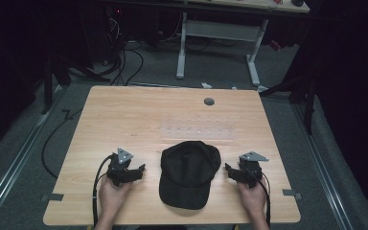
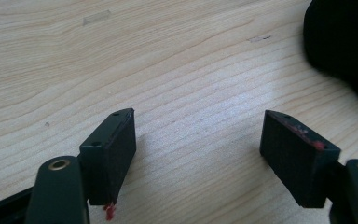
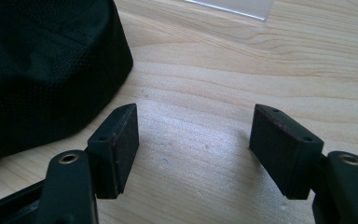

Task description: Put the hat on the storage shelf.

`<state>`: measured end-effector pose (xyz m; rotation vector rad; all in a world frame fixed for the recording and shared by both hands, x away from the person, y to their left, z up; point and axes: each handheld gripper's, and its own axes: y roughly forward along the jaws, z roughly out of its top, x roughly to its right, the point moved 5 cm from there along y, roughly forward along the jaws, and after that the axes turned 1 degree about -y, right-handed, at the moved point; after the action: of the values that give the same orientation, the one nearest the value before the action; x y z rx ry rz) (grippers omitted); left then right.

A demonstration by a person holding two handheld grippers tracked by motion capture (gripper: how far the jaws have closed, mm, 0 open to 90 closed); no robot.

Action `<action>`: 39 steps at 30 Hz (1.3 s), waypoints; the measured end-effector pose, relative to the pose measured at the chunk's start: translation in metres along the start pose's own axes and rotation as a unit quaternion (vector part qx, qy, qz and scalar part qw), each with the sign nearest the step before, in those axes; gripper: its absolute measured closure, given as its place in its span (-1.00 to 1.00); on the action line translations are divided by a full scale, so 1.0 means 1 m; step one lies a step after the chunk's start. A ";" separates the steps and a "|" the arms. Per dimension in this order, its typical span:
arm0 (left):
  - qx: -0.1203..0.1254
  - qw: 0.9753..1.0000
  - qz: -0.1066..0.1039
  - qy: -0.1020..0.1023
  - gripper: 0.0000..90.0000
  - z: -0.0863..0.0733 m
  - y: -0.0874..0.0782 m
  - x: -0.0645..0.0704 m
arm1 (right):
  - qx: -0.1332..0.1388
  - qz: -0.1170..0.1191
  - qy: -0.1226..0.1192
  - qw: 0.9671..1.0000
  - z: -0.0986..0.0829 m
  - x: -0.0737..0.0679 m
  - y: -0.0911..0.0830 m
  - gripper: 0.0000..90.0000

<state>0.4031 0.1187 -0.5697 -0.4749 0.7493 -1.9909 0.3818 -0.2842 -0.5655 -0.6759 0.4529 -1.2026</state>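
Black cap (image 1: 189,172) flat at table (image 1: 124,115) near edge, between grippers. Left gripper (image 1: 139,168) spread wide, empty; right gripper (image 1: 228,168) likewise. Risk: pinching thin fabric only, slipping off; shoving brim, sliding cap over edge.

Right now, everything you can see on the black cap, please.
The black cap is a baseball-style cap in dark fabric that looks finely woven in the right gripper view. It lies flat on the wooden table, near the person's edge, brim towards the person, rounded crown farther away. It sits between the left gripper and right gripper; both stand open and apart from it. Only the table touches it.
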 end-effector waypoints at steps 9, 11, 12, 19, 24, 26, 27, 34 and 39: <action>0.000 1.000 0.000 0.000 -0.40 0.000 0.000 0.000 | 0.000 -0.001 0.001 1.000 0.000 0.000 0.000 -0.27; 0.000 1.000 0.000 0.000 -0.40 0.000 0.000 0.000 | 0.000 -0.001 0.001 1.000 0.000 0.000 0.000 -0.27; 0.000 1.000 0.000 0.000 -0.40 0.000 0.000 0.000 | 0.000 -0.002 0.001 1.000 0.000 0.000 0.000 -0.26; 0.000 1.000 0.000 0.000 -0.40 0.000 0.000 0.000 | 0.000 -0.001 0.003 1.000 0.000 0.000 0.000 -0.26; 0.000 1.000 0.001 -0.001 -0.40 0.000 0.000 0.000 | 0.000 -0.001 0.003 1.000 0.000 0.000 0.000 -0.26; 0.000 1.000 0.001 -0.001 -0.40 0.000 0.000 0.000 | 0.000 -0.001 0.002 1.000 0.000 0.000 0.000 -0.26; 0.000 1.000 0.001 -0.001 -0.40 0.000 0.000 0.000 | 0.000 -0.001 0.001 1.000 0.000 0.000 0.000 -0.26; 0.000 1.000 0.001 -0.001 -0.40 0.000 0.000 0.000 | -0.001 -0.001 0.005 1.000 -0.001 0.001 -0.002 -0.22; -0.002 1.000 0.001 -0.001 -0.45 0.000 0.000 0.000 | -0.001 0.002 0.028 1.000 -0.001 0.004 -0.005 -0.12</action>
<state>0.4036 0.1187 -0.5699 -0.4788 0.7516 -1.9873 0.3787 -0.2889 -0.5632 -0.6435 0.5019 -1.2209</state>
